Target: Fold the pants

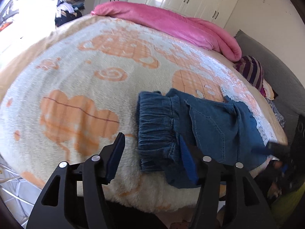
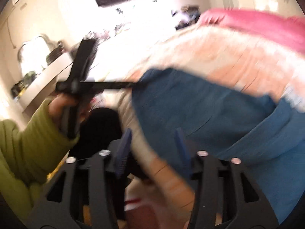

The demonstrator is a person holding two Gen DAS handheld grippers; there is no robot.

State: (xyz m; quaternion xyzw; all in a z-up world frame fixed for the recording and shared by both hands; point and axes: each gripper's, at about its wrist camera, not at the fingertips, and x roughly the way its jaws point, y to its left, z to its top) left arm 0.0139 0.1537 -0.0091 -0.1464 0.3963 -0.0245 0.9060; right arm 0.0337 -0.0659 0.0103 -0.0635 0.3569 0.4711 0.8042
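So here's where we're at: the denim pants (image 1: 200, 129) are lying in a compact, already doubled-over bundle in the lower right of the left wrist view, right at the near edge of the bed (image 1: 76, 80), with the gathered elastic waistband (image 1: 158, 126) facing left and a lacy white hem (image 1: 261, 126) peeking out along the right side. Our left tongs (image 1: 152, 158) are spread wide and gripping nothing, one finger hovering over the fuzzy blanket, the other over the waistband end. The right wrist view is badly smeared, but our right tongs (image 2: 152, 148) look released too, with nothing between them, sitting near the lower edge of the blue fabric (image 2: 219, 118). We can also spot the left hand (image 2: 63, 105) in its green sleeve at the middle left of that frame. Our guess is the fold is mostly done, and we're either between grabs or about to tidy up. Next move probably calls for pinching the waistband edge and a matching corner, then flipping one more fold over, or just smoothing the stack flat. Watch that overhang at the bed's edge, since the bundle could slide off.
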